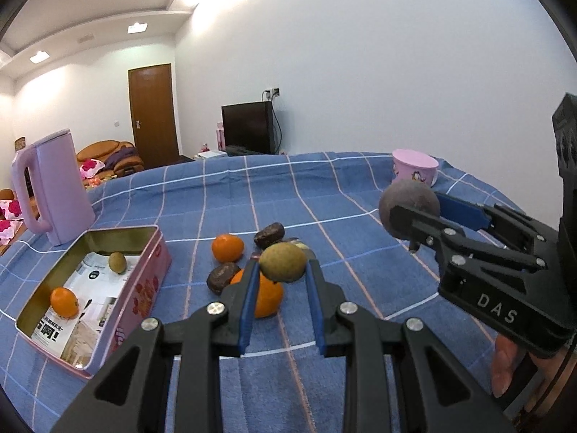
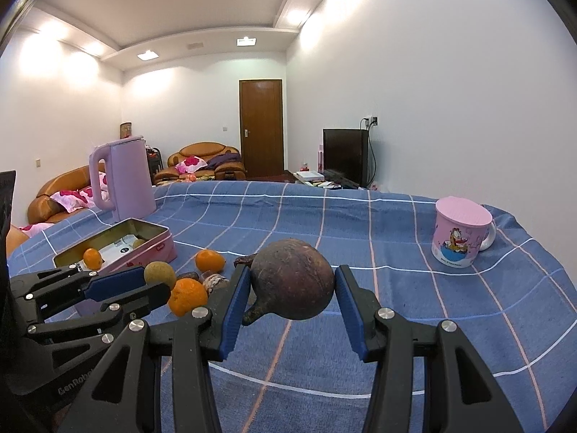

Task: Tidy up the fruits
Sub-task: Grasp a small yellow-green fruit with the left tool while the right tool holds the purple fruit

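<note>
From my left wrist, my left gripper (image 1: 283, 270) is clenched on a small round green-brown fruit (image 1: 283, 262) above the blue checked tablecloth (image 1: 324, 195) — the open pink tin box (image 1: 144, 288) lies toward its left edge. From my right wrist, my right gripper (image 2: 293, 285) grasps a dark brown round fruit (image 2: 293, 283), lifted off the cloth.

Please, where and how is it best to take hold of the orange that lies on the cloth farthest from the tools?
Probably across the middle of the orange, from above. It is round and rests on the cloth, free toward the pink tin; a brown fruit lies close on the other side.
</note>
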A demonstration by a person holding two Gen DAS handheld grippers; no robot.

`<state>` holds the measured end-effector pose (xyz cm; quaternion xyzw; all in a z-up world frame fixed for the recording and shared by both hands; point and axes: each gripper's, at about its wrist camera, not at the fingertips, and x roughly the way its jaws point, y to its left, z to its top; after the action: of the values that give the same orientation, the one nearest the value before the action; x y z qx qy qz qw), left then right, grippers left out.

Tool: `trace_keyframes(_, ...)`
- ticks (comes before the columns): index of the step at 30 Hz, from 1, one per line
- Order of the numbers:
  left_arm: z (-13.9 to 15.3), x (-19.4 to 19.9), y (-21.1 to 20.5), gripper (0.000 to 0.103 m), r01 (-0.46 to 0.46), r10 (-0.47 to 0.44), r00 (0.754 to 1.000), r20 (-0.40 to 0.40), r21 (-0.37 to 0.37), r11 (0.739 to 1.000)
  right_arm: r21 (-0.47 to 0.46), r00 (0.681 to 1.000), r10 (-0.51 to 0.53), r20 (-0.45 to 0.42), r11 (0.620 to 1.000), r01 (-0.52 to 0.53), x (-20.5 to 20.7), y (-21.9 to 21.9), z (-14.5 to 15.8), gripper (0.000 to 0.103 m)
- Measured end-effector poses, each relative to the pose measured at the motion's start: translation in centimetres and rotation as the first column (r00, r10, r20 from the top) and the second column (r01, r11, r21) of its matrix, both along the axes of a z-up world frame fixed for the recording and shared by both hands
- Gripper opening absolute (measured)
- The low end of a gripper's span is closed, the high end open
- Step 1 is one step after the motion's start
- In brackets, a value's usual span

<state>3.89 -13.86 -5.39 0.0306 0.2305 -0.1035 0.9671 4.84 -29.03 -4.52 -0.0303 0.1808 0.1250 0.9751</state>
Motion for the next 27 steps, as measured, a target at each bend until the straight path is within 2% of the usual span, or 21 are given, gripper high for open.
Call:
trace_keyframes(2, 0.1, -0.1, 0.0, 0.026, -0.003, 0.003, 1.000, 0.011, 0.004, 1.000, 0.000, 1.000, 0.000, 0.007, 1.000, 0.000, -0.1, 0.0, 0.1, 0.050)
trace_keyframes(4, 0.2, -0.2, 0.0, 0.015, 0.001, -0.001, 1.000, 0.018, 0.005, 1.000, 0.001, 1.000, 0.001, 0.012, 1.000, -0.001, -0.2, -0.1, 0.1, 0.050)
trace_keyframes(11, 0.0, 0.1, -0.2, 0.015, 0.017, -0.017, 1.000, -0.007, 0.005, 1.000, 0.001, 1.000, 0.001, 0.017, 1.000, -0.001, -0.3, -0.1, 0.1, 0.050)
trace_keyframes(17, 0.1, 1.1, 2.7, 0.015, -0.026, 0.024, 0.999, -0.045, -0.042, 0.999, 0.005, 1.000, 0.001, 0.016, 1.000, -0.001, -0.2, -0.1, 0.2, 0.050)
trace_keyframes(20, -0.3, 1.5, 4.1, 0.026, -0.046, 0.040, 0.995, -0.092, -0.064, 0.997, 0.011, 1.000, 0.002, 0.016, 1.000, -0.002, -0.2, -0.2, 0.1, 0.050)
trace_keyframes(21, -0.4, 1.4, 4.4, 0.033, -0.043, 0.035, 0.994, -0.105, -0.072, 0.997, 0.012, 1.000, 0.003, 0.015, 1.000, -0.004, -0.2, -0.2, 0.1, 0.050)
trace_keyframes(22, -0.6, 1.4, 4.5, 0.044, -0.044, 0.037, 0.993, -0.112, -0.069, 0.997, 0.015, 1.000, 0.004, 0.016, 1.000, -0.004, -0.2, -0.3, 0.1, 0.050)
trace_keyframes(23, -0.7, 1.3, 4.5, 0.050, -0.044, 0.036, 0.991, -0.125, -0.064, 0.997, 0.016, 1.000, 0.004, 0.016, 1.000, -0.004, -0.2, -0.3, 0.1, 0.050)
trace_keyframes(27, -1.5, 0.4, 3.2, 0.052, 0.007, -0.019, 0.984, -0.180, -0.065, 0.998, 0.020, 1.000, 0.004, 0.016, 1.000, -0.004, -0.3, -0.4, 0.2, 0.050)
